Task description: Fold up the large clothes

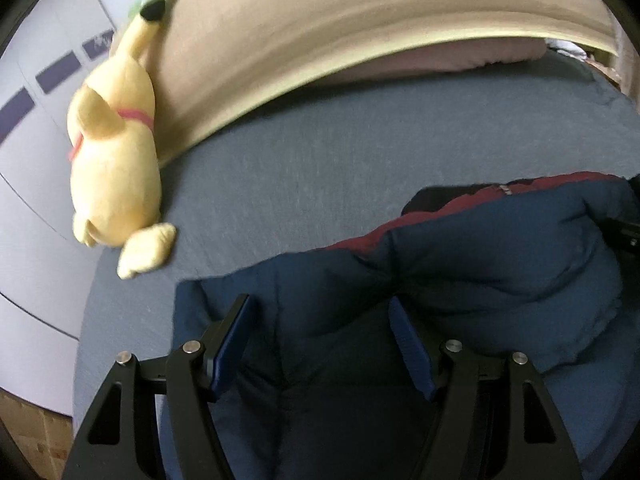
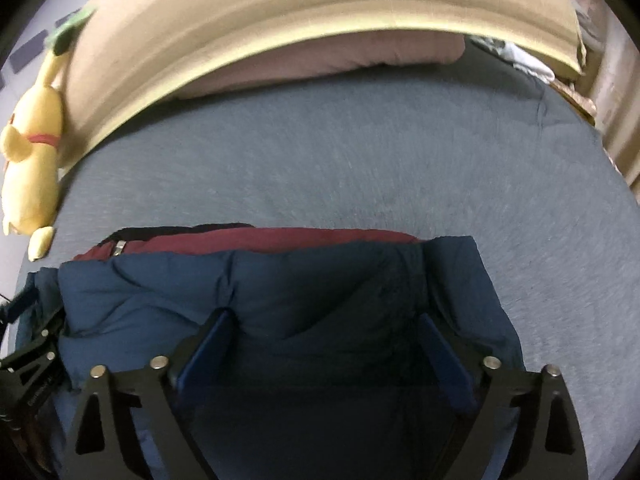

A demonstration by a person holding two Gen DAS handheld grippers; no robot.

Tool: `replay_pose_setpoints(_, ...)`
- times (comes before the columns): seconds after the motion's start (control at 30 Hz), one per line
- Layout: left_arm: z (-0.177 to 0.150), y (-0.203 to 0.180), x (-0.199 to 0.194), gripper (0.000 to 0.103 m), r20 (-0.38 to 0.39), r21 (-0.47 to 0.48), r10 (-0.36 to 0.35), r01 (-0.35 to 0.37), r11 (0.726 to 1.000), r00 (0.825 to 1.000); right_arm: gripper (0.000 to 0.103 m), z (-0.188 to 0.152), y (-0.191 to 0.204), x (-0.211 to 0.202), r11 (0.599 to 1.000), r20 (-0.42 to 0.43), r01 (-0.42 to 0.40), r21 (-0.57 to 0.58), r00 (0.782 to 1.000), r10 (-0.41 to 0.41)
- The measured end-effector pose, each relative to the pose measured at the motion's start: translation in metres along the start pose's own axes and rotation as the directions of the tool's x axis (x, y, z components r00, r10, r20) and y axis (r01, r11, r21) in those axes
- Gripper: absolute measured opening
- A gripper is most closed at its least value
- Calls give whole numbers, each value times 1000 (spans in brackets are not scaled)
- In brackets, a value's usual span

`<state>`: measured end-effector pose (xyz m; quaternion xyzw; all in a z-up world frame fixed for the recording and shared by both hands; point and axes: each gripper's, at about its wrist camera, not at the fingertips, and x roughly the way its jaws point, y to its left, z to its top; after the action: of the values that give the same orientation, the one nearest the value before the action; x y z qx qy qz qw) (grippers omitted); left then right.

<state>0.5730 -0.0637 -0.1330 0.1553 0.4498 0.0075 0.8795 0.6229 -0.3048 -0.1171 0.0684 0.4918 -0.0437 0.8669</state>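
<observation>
A navy puffer jacket [image 1: 480,264] with a dark red lining [image 2: 280,238] lies bunched on the grey-blue bed sheet [image 1: 320,168]. My left gripper [image 1: 320,320] points down at the jacket's left part. A thick fold fills the gap and touches both pads, so it stands wide but shut on the jacket. My right gripper [image 2: 324,332] hovers over the right part of the jacket [image 2: 280,288]. Its jaws are spread wide and the fabric lies loose beneath them. The black frame of the left gripper [image 2: 28,364] shows at that view's left edge.
A yellow plush toy [image 1: 116,160] leans at the bed's left edge against the beige headboard [image 1: 320,32]. A pink pillow [image 2: 320,60] lies below the headboard. Bare sheet [image 2: 400,160] stretches beyond the jacket. Light clutter [image 2: 528,60] sits at the far right corner.
</observation>
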Motion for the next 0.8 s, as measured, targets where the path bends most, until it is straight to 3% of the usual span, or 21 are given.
replay_pose_setpoints(0.07,-1,4,8,79,-16,-21,-3,3,1000,1000,102,3,-1,6,1000,-11,7,5,1000,-7)
replay_pose_setpoints(0.17,0,11,9,80,-29,-50,-38,37,998,999,103,3,-5,9,1000,-27,-6,19,1000,6)
replay_pose_setpoints(0.23,0,20,0,79,-10,-61,-66,65,996,998,102,4,-10,-4,998,0,-55,27,998,55)
replay_pose_setpoints(0.37,-8,68,-47,79,175,-111,-112,133,985,978,102,-1,-47,-65,983,188,-171,64,970,156)
replay_pose_setpoints(0.47,-16,112,-52,80,216,-175,-125,165,971,968,103,-2,-87,-90,974,249,-195,117,955,162)
replay_pose_setpoints(0.53,-21,132,-39,80,169,-208,-151,185,961,974,103,-3,-121,-86,963,231,-193,188,962,148)
replay_pose_setpoints(0.63,-30,141,-15,80,107,-238,-196,216,947,975,101,-13,-143,-66,935,176,-246,257,963,205)
replay_pose_setpoints(0.8,-31,120,3,80,78,-207,-281,292,934,956,92,-17,-128,-32,952,94,-236,193,971,222)
